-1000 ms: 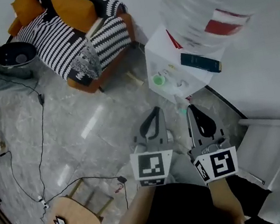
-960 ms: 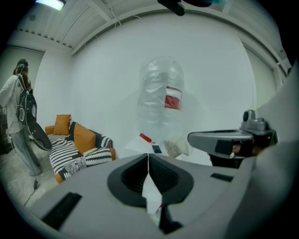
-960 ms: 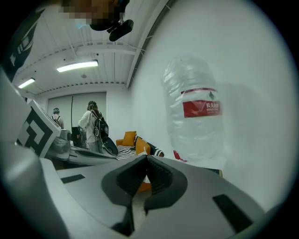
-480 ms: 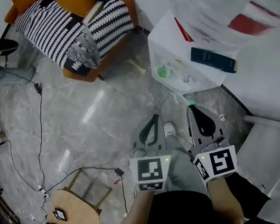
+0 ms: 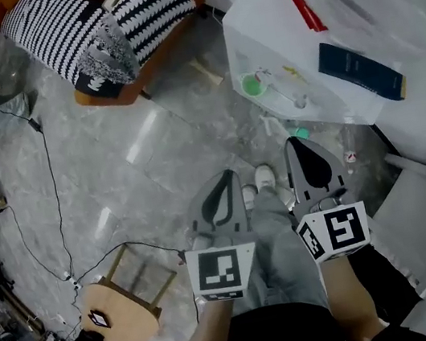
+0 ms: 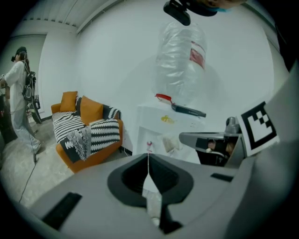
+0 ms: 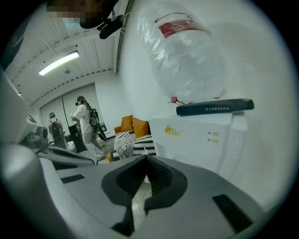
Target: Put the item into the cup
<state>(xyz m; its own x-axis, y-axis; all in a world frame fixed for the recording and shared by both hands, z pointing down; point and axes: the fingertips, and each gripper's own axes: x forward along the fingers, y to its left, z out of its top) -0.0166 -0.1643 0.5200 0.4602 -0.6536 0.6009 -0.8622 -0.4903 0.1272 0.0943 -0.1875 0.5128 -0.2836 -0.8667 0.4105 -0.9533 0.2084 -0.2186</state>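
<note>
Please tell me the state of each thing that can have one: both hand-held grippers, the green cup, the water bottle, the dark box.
Left hand-held gripper: shut, nothing between the jaws.
Right hand-held gripper: shut, nothing between the jaws.
Green cup: upright on the dispenser, mouth open upward.
Water bottle: inverted on the dispenser.
Dark box: lying flat on the dispenser top.

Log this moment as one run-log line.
stage: nothing picked up yet | left gripper: shut, empty | right gripper: shut, empty | green cup: on white dispenser ledge, untouched | item: not identifiable
</note>
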